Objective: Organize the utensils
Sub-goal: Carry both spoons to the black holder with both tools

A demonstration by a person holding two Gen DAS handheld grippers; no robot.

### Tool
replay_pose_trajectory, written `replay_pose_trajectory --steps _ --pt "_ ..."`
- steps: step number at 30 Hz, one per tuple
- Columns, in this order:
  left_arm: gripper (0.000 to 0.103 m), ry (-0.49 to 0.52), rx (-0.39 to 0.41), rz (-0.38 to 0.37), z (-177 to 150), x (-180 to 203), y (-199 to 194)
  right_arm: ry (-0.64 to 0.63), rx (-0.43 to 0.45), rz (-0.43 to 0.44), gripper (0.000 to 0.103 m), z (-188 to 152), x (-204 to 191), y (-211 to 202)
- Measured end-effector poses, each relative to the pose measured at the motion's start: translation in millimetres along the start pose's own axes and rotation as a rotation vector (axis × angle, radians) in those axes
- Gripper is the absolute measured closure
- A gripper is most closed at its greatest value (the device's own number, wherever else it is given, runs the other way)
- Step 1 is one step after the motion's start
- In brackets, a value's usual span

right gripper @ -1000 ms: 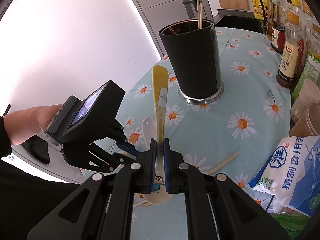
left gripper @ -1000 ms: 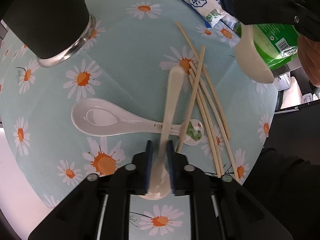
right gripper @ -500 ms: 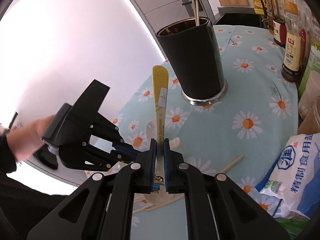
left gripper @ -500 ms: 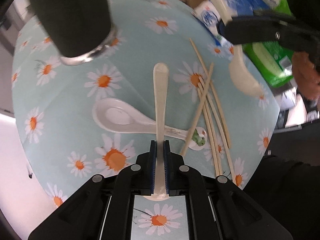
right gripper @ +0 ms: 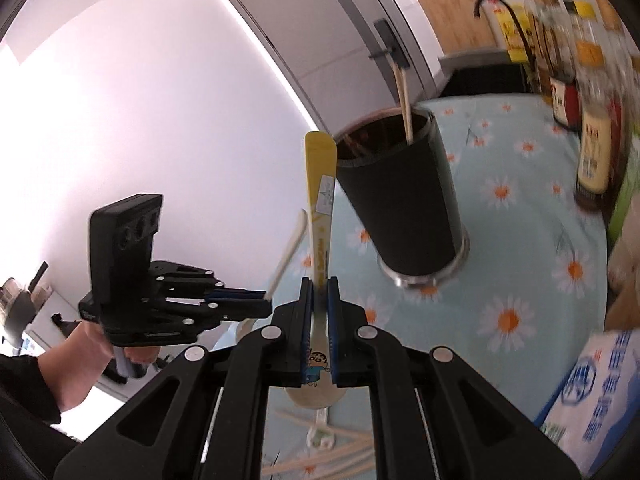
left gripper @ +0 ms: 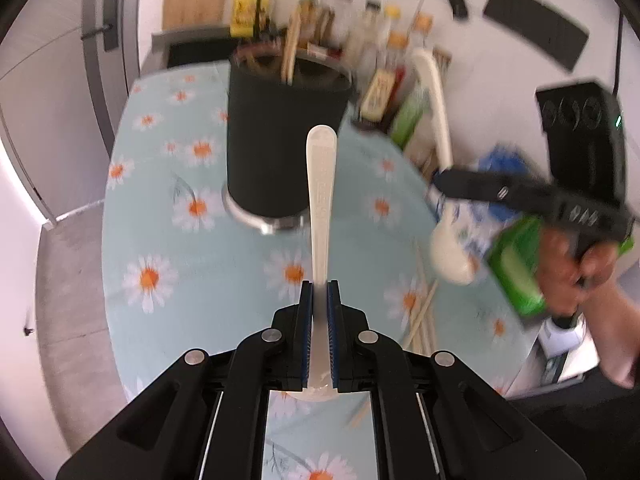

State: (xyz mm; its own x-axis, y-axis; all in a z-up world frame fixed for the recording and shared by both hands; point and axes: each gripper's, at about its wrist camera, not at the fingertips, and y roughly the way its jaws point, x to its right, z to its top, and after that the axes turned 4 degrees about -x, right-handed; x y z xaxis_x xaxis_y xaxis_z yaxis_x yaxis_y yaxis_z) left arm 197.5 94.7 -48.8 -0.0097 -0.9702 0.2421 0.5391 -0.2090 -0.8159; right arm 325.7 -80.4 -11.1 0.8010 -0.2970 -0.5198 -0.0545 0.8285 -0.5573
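Observation:
My left gripper (left gripper: 319, 292) is shut on a white spoon (left gripper: 321, 184), handle pointing up toward the black utensil holder (left gripper: 276, 140), which has chopsticks in it. My right gripper (right gripper: 319, 288) is shut on a yellow-handled spoon (right gripper: 320, 200), handle up, left of the holder (right gripper: 400, 196). The right gripper also shows at the right of the left wrist view (left gripper: 444, 180) with its cream spoon (left gripper: 438, 128). The left gripper shows in the right wrist view (right gripper: 266, 304). Loose chopsticks (left gripper: 420, 312) lie on the table.
The round table has a daisy-print cloth (left gripper: 160, 248). Sauce bottles (left gripper: 384, 72) stand behind the holder. A salt bag (right gripper: 600, 392) and a green packet (left gripper: 520, 272) sit at the right edge. A white spoon end (right gripper: 320, 436) lies among chopsticks.
My left gripper has lifted the white spoon off the table and tilted up, so the holder now faces it. My right gripper has moved closer to the holder with its spoon.

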Motion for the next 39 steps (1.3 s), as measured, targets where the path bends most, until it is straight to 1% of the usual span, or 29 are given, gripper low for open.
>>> replay_pose_trajectory --steps 6,9,13,19,25,29,33,36,39 --pt "0.097 -0.075 0.191 -0.041 29.2 -13.8 -24.0 -0.004 0.069 -0.002 0.095 26.2 0.6 3.0" --pt "0.097 -0.112 0.253 -0.067 42.3 -19.7 -33.2 -0.033 0.132 -0.016 0.095 39.5 -3.3 -1.4" --pt "0.097 -0.129 0.334 -0.082 62.5 -20.8 -42.9 -0.03 0.211 -0.034 0.095 58.2 -3.4 -6.6" --pt "0.097 -0.149 0.463 -0.092 93.9 -20.0 -53.5 -0.003 0.299 -0.084 0.095 88.9 2.0 -8.2" --pt "0.097 -0.172 0.529 -0.088 120.5 -27.8 -47.8 0.018 0.361 -0.112 0.095 112.1 12.8 -11.6" --pt "0.097 -0.178 0.558 -0.092 129.6 -31.9 -41.7 0.034 0.369 -0.124 0.095 120.6 21.7 -6.9" --pt "0.097 -0.195 0.563 -0.088 135.1 -36.4 -33.0 0.057 0.371 -0.124 0.095 123.1 32.5 3.2" --pt "0.097 -0.194 0.554 -0.079 135.4 -37.0 -24.5 0.059 0.364 -0.141 0.095 122.5 39.6 12.2" --pt "0.097 -0.197 0.527 -0.059 135.6 -37.5 -14.0 0.046 0.364 -0.183 0.095 120.0 41.0 18.3"
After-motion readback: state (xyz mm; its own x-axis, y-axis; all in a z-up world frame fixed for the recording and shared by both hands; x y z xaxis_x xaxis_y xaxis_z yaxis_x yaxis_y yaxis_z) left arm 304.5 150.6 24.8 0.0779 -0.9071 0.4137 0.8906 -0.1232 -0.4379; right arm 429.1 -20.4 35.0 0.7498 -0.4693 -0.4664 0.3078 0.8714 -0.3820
